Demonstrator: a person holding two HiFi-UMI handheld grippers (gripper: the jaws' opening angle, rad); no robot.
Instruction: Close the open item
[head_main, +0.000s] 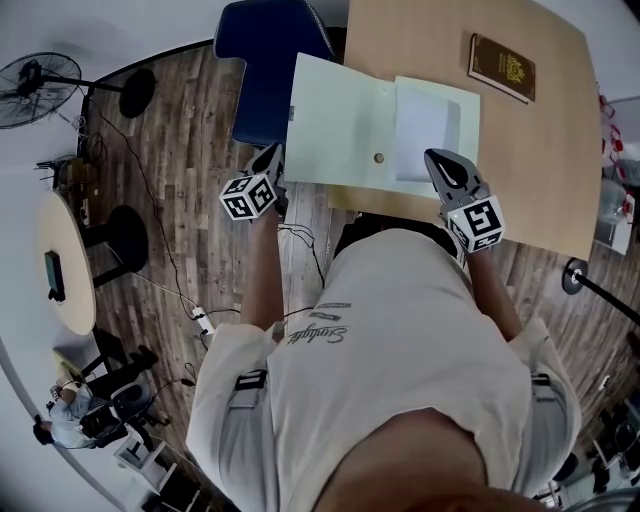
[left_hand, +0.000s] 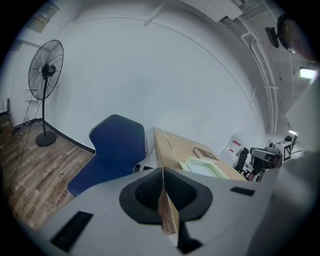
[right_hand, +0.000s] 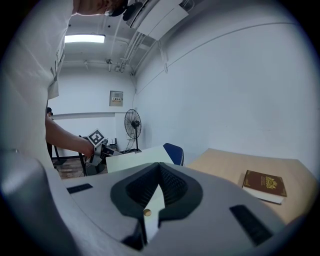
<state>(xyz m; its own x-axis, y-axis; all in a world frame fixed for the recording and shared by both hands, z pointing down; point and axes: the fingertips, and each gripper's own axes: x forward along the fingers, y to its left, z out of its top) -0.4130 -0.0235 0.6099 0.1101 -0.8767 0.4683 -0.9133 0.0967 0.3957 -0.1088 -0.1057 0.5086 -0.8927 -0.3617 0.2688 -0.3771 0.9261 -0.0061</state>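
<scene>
A pale green folder (head_main: 340, 120) lies open on the wooden table (head_main: 540, 170), its left flap hanging past the table edge. White paper (head_main: 425, 130) sits in its right half, and a brass snap (head_main: 378, 157) shows near the middle. My left gripper (head_main: 272, 158) is at the flap's lower left corner, jaws shut, with nothing seen between them. My right gripper (head_main: 438, 160) hovers at the folder's near edge by the paper, also shut. In the right gripper view the folder (right_hand: 135, 159) shows beyond and under the shut gripper (right_hand: 160, 167). The left gripper view shows the shut gripper (left_hand: 163, 172) and the folder (left_hand: 202, 167) further off.
A brown book (head_main: 502, 67) lies at the table's far right. A blue chair (head_main: 270, 60) stands left of the table. A standing fan (head_main: 30, 90), a small round table (head_main: 60, 265) and floor cables are to the left. A person (head_main: 70, 410) sits at the lower left.
</scene>
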